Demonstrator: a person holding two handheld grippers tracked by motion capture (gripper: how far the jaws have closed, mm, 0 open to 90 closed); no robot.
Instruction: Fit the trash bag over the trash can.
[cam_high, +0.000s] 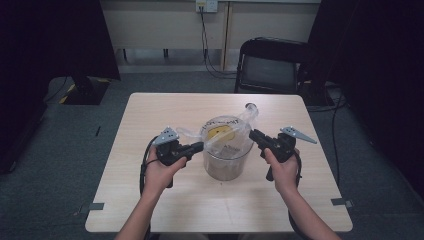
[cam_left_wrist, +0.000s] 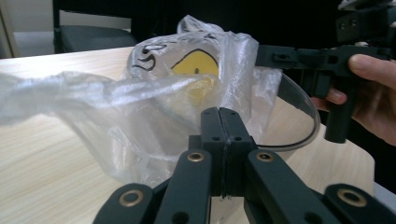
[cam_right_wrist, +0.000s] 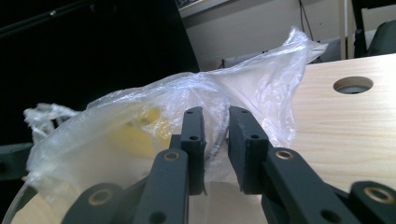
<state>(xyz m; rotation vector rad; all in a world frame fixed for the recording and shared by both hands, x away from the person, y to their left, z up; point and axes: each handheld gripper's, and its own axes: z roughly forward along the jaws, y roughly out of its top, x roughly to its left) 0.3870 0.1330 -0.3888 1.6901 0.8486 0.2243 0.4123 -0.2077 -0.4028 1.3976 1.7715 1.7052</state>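
Observation:
A clear round bucket (cam_high: 225, 162) stands in the middle of the table (cam_high: 150, 115). A thin clear plastic bag (cam_high: 227, 131) with a yellow print lies over its mouth. My left gripper (cam_high: 200, 146) is at the bucket's left rim, its jaws pressed together on the bag's edge (cam_left_wrist: 140, 93). In its own view the left gripper (cam_left_wrist: 219, 114) has film stretched away past it. My right gripper (cam_high: 252, 134) meets the bag from the right. Its jaws (cam_right_wrist: 215, 116) stand a little apart with a fold of the bag (cam_right_wrist: 261, 88) pinched between them. The right gripper (cam_left_wrist: 280, 56) also shows across the bucket.
A round cable hole (cam_high: 250, 106) is in the tabletop behind the bucket, also seen as the hole (cam_right_wrist: 353, 85). A black folding chair (cam_high: 272, 65) stands beyond the table's far edge. Bare wood lies on both sides of the bucket and along the near edge.

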